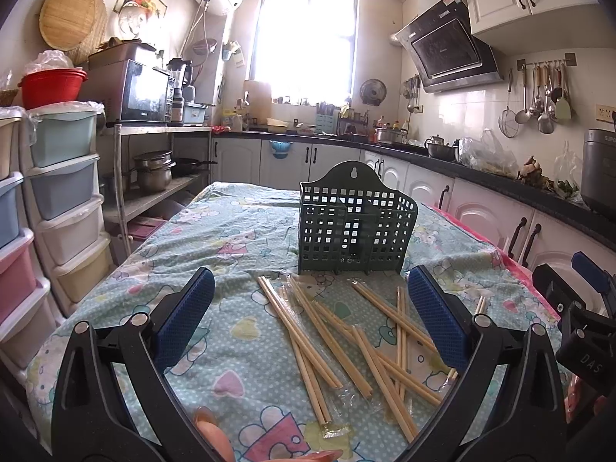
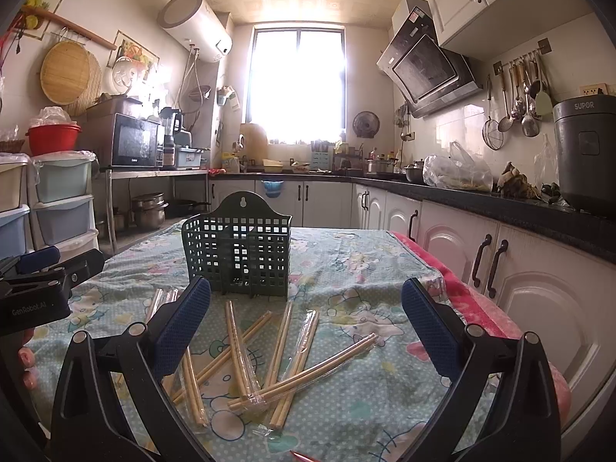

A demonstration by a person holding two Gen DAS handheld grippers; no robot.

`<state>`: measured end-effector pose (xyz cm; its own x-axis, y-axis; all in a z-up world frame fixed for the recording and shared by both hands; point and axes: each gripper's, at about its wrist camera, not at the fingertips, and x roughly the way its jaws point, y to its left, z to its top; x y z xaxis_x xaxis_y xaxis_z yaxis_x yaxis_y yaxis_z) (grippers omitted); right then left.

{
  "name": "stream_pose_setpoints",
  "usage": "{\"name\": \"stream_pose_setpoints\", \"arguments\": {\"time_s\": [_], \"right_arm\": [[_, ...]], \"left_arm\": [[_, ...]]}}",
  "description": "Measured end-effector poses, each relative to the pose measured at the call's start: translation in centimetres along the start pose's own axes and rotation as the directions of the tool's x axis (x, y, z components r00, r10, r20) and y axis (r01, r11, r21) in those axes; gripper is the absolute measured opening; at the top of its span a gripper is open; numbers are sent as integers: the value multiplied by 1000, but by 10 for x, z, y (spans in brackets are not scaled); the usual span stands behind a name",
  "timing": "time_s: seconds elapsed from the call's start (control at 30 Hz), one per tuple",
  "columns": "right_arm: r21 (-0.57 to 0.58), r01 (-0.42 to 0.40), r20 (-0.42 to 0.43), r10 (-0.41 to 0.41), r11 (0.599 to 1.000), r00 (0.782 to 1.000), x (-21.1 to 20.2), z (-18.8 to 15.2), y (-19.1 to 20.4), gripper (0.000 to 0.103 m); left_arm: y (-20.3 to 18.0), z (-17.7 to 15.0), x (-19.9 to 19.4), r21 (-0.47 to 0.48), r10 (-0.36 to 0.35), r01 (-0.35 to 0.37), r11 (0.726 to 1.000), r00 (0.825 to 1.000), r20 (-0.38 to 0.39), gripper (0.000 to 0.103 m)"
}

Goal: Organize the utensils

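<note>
The inside of the green basket [image 1: 356, 223] is seen only through its grid wall, so it cannot be told whether anything lies in it. Some of the chopsticks [image 1: 346, 342] are wrapped in clear plastic sleeves, and where they cross each other an exact count is not possible. In the left wrist view, a few chopstick ends are hidden behind the blue pad of the left gripper [image 1: 312, 315]. The bodies of both grippers are cut off by the lower picture edge.

The basket stands upright on a table covered with a light green cartoon cloth [image 1: 238, 238]. The chopsticks are scattered flat on the cloth in front of the basket, on the camera side, with the nearest tips close to its base. A pink cover [image 2: 481, 308] is seen at the cloth's edge, to the right of the basket. Behind the basket are white cabinets, a dark counter [image 2: 500, 196] and a bright window [image 1: 304, 42].

The left gripper is held wide apart above the chopsticks, and nothing is between its pads. The right gripper [image 2: 306, 319] is also spread wide and holds nothing.

Only the right wrist view shows a grey rice cooker [image 2: 585, 150] in full on the counter, to the right of the basket. Only the left wrist view shows the full stack of pastel drawers [image 1: 61, 200], to the left of the basket.
</note>
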<state>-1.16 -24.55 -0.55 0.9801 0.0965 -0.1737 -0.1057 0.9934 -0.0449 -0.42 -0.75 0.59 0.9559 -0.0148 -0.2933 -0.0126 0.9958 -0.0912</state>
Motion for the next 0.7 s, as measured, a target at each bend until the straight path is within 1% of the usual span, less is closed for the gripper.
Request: {"name": "stream_pose_setpoints", "arguments": {"time_s": [0.27, 0.4, 0.6, 0.7], "right_arm": [[-2, 0, 2, 0, 1000, 1000, 0, 1, 0, 97], [-14, 0, -7, 0, 1000, 1000, 3, 3, -2, 97], [-13, -6, -39, 5, 1000, 999, 15, 12, -8, 97], [-20, -38, -63, 36, 999, 997, 22, 16, -5, 97]], "left_arm": [[0, 0, 0, 0, 1, -1, 1000, 1000, 1, 93], [6, 2, 2, -14, 7, -7, 1000, 1000, -12, 93], [25, 6, 11, -56, 38, -41, 998, 998, -53, 93], [32, 6, 16, -57, 61, -65, 996, 996, -67, 93]]}}
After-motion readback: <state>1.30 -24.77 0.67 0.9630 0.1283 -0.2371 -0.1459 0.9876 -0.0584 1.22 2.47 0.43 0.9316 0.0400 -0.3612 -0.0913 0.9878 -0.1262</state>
